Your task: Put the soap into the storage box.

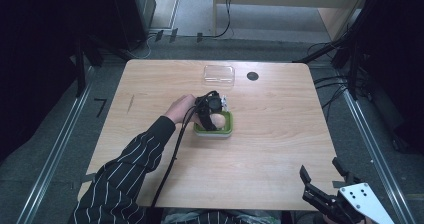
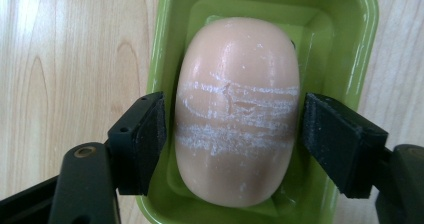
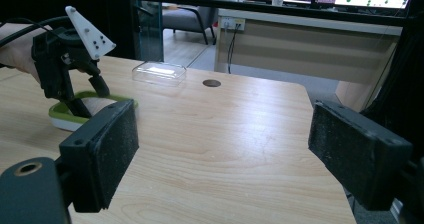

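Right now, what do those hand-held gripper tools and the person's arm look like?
Both tools are black. The left gripper trails a black cable and carries a pale three-cornered plate dotted with holes; the right gripper bears a similar plate. Each has two flat, rough-faced black pads. The sleeve is dark with thin white stripes.

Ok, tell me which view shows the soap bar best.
The left gripper view: the soap bar lies close up in the green dish, white scuffs plain, between the left gripper's open fingers. The high view shows a small patch; the right gripper view, a sliver behind the left gripper.
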`<move>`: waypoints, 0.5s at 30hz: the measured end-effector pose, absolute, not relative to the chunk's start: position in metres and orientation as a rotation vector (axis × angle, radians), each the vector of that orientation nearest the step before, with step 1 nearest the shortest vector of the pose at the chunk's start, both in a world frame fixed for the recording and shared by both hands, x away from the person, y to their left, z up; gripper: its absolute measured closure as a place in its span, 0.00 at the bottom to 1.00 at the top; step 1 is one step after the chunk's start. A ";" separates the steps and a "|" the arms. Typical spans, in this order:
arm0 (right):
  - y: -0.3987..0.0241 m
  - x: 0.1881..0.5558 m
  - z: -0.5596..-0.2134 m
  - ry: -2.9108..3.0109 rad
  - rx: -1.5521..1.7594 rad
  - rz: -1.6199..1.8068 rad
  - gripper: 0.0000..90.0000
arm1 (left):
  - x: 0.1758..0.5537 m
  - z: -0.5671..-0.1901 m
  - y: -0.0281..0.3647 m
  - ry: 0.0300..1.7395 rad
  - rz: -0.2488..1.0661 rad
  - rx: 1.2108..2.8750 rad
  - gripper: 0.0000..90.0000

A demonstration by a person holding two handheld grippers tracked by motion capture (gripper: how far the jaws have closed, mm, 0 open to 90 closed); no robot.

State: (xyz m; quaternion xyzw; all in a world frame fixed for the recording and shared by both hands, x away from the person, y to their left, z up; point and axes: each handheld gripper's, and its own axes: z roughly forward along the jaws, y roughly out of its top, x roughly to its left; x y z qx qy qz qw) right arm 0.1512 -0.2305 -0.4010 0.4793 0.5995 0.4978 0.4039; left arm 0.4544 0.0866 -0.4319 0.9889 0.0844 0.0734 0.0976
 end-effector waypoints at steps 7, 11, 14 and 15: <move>-0.231 0.151 -0.401 1.513 1.210 1.258 0.15 | 0.456 -0.423 0.090 0.330 0.189 2.932 0.20; -0.230 0.151 -0.401 1.512 1.212 1.259 0.15 | 0.453 -0.420 0.089 0.362 0.204 2.951 0.14; -0.230 0.151 -0.401 1.512 1.211 1.259 0.15 | 0.451 -0.418 0.088 0.424 0.215 2.980 0.09; -0.230 0.151 -0.401 1.512 1.211 1.259 0.15 | 0.450 -0.418 0.088 0.435 0.216 2.986 0.09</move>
